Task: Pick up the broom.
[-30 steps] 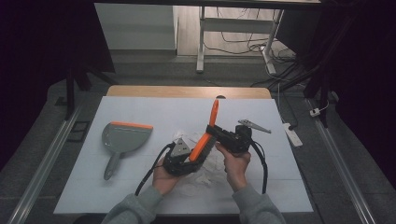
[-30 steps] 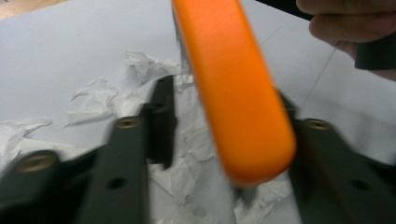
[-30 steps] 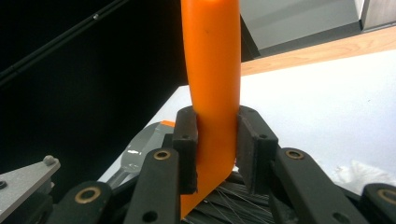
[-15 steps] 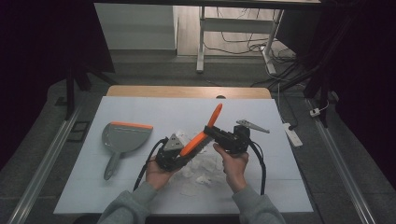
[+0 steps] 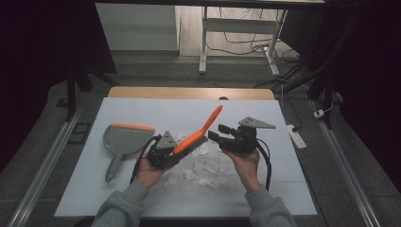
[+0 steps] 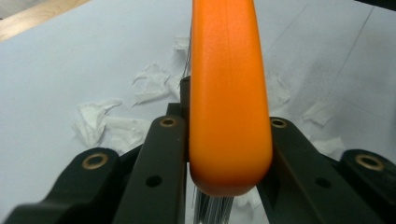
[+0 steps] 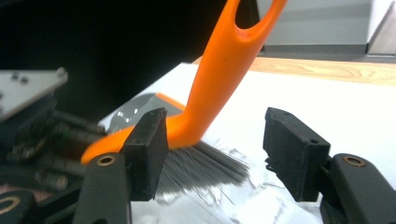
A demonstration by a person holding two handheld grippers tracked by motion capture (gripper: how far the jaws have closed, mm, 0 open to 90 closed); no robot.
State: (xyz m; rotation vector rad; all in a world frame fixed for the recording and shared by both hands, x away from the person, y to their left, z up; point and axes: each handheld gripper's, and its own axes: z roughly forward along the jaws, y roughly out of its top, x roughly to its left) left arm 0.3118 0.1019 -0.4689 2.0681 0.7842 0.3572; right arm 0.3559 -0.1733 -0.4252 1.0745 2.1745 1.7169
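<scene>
An orange hand brush [image 5: 201, 130] with grey bristles slants up to the right over the white table [image 5: 142, 111]. My left gripper [image 5: 176, 151] is shut on its bristle end; in the left gripper view the brush's orange back [image 6: 229, 93] is pinched between the jaws of that gripper [image 6: 229, 144]. My right gripper [image 5: 218, 134] has just been opening and stands open, just right of the brush. In the right gripper view the bristles [image 7: 201, 170] and handle [image 7: 219, 79] lie between the spread jaws of the right gripper [image 7: 219, 149], with neither pad pressing on them.
A grey dustpan [image 5: 124, 138] with an orange lip lies to the left of my left hand. Several torn white paper scraps [image 5: 203, 166] are strewn under and in front of both grippers. A white power strip [image 5: 295, 135] lies on the floor off the table's right edge.
The right gripper has let go of the brush and its jaws have spread. The left gripper has closed on the brush and carried it a little to the left.
</scene>
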